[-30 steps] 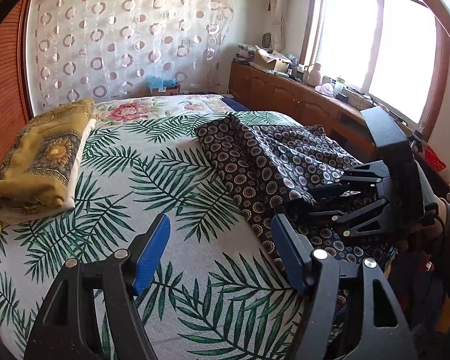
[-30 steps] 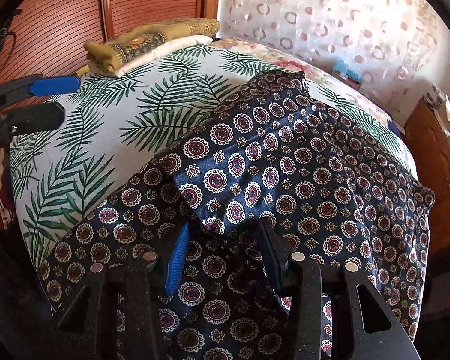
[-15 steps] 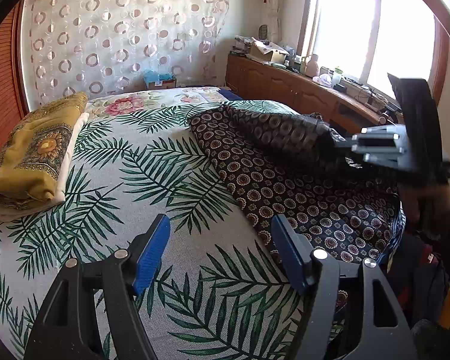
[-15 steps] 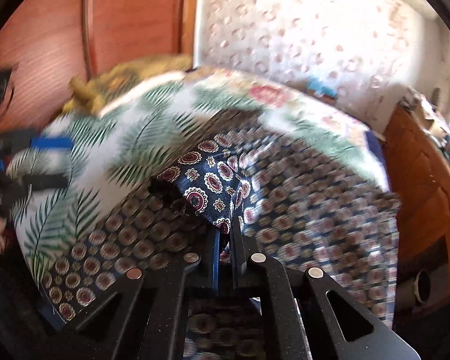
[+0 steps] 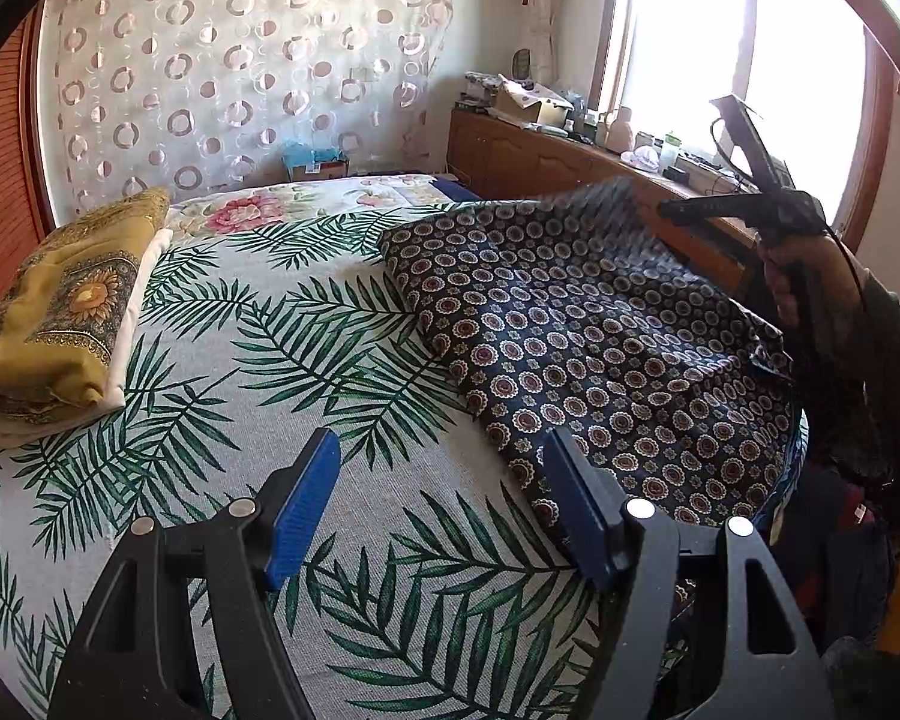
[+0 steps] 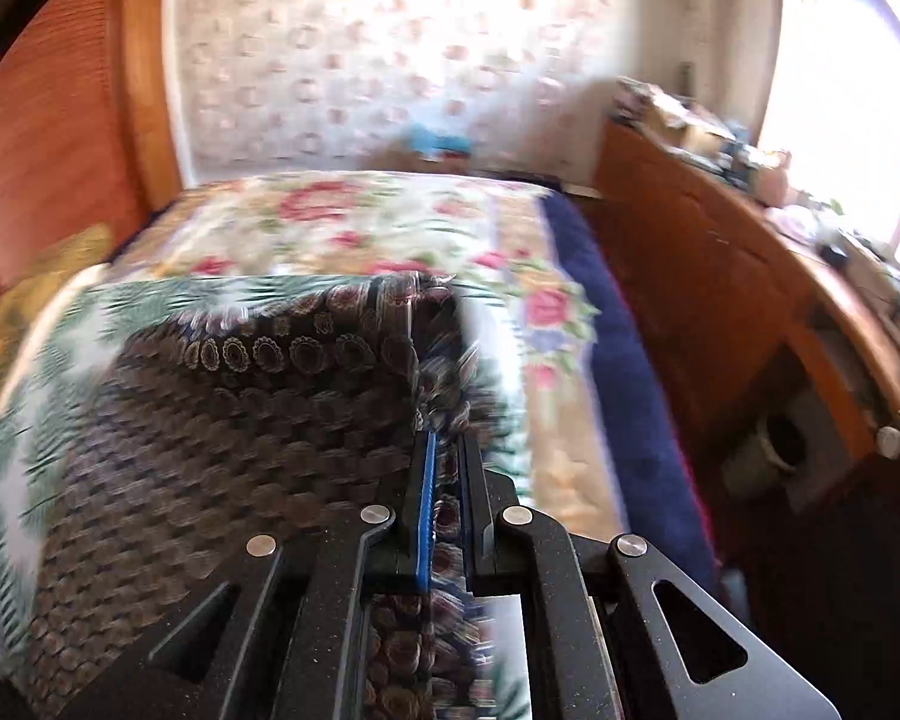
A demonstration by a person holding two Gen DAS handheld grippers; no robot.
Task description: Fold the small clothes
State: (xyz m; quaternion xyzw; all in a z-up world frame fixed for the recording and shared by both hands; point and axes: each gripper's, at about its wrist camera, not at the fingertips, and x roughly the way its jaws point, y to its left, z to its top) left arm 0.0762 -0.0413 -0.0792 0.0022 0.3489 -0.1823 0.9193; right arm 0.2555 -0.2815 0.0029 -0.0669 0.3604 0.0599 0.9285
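A dark navy garment with a round medallion print (image 5: 582, 336) lies on the right side of the bed, one flap lifted. My right gripper (image 6: 447, 450) is shut on an edge of that garment (image 6: 240, 420) and holds it raised toward the bed's far right; it also shows in the left wrist view (image 5: 669, 211), high above the cloth. My left gripper (image 5: 441, 507) is open and empty, low over the palm-leaf bedspread (image 5: 258, 372), just left of the garment's near corner. The right wrist view is blurred by motion.
A folded mustard and white stack (image 5: 66, 312) sits at the bed's left edge. A wooden cabinet (image 5: 570, 162) with clutter runs under the window on the right. A wooden headboard wall (image 6: 48, 138) is on the left.
My right gripper closed on the garment's edge, then lifted it and carried it up and toward the far right, unfolding the flap. My left gripper stayed open in place.
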